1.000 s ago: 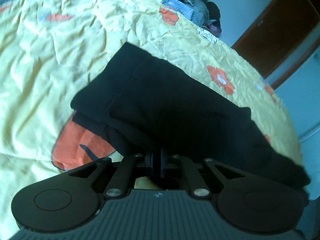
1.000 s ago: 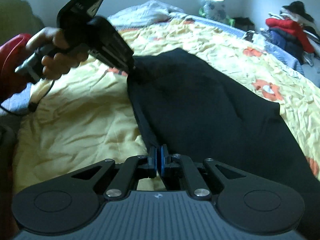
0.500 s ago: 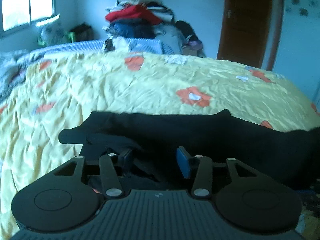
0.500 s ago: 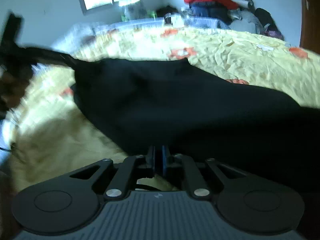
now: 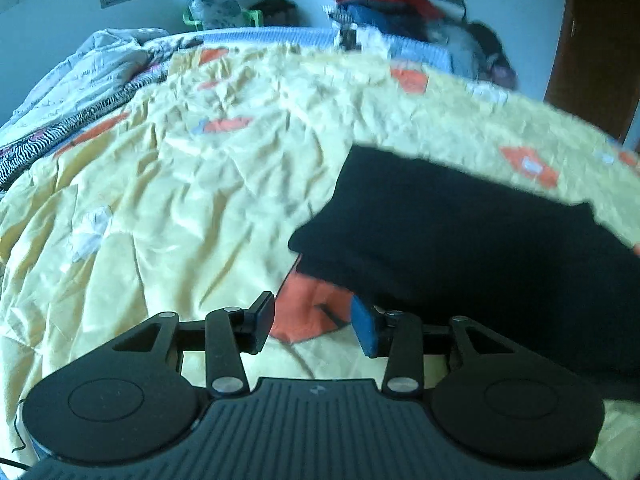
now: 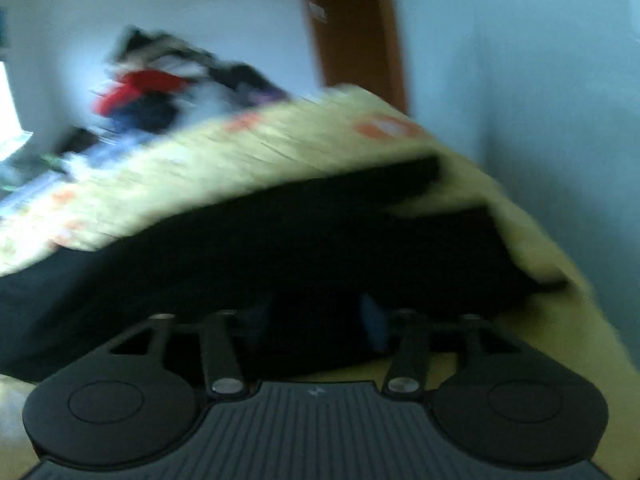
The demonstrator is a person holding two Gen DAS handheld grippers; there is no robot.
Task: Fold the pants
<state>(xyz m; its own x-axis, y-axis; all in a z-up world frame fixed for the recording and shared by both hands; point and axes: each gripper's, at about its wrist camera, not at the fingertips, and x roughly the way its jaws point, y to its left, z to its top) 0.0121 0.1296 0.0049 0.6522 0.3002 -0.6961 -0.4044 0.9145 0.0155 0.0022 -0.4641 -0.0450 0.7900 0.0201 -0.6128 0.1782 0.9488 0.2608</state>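
The black pants (image 5: 460,236) lie folded lengthwise on the yellow bedspread (image 5: 200,184), at the right of the left wrist view. My left gripper (image 5: 314,326) is open and empty, just left of the pants' near end, above an orange patch. In the blurred right wrist view the pants (image 6: 280,240) stretch across the bed toward the far edge. My right gripper (image 6: 314,320) is open over the dark cloth and holds nothing.
A pile of clothes (image 5: 392,4) stands beyond the bed's far side. A crumpled quilt (image 5: 92,68) lies at the left. A brown door (image 5: 596,40) is at the right. The bed's edge and a pale wall (image 6: 560,120) are close on the right.
Both grippers let go of the pants and opened. The left one drew back to the left of the pants. The right one swung right toward the bed's far end.
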